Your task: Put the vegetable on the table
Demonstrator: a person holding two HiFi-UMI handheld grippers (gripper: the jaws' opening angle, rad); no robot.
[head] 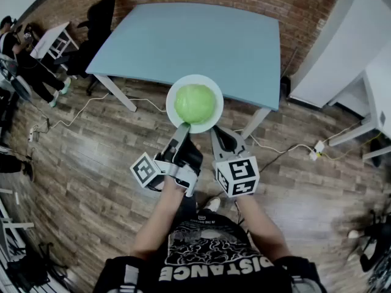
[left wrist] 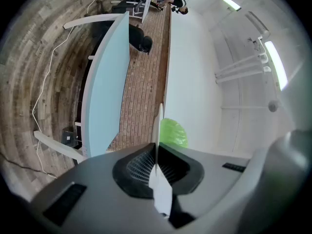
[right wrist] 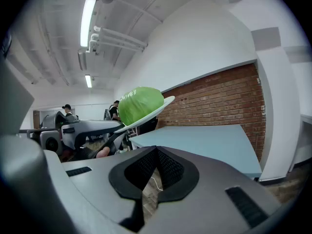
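A round green cabbage (head: 195, 104) rests on a white plate (head: 173, 96), held in the air just before the near edge of the light blue table (head: 189, 38). My left gripper (head: 183, 127) is shut on the plate's near rim. In the left gripper view the plate (left wrist: 157, 126) runs edge-on between the jaws, and the cabbage (left wrist: 173, 133) shows behind it. My right gripper (head: 215, 132) sits close beside, under the plate's near right rim, shut with nothing held. The right gripper view has the cabbage (right wrist: 140, 104) and plate (right wrist: 158, 108) up to the left, apart from its jaws (right wrist: 155, 152).
The table's white legs (head: 119, 93) and cables (head: 79, 118) lie on the wood floor below the plate. A brick wall (head: 293, 5) runs behind the table. White furniture (head: 342, 47) stands at the right. A black chair (head: 98, 23) and people (head: 24, 60) are at the far left.
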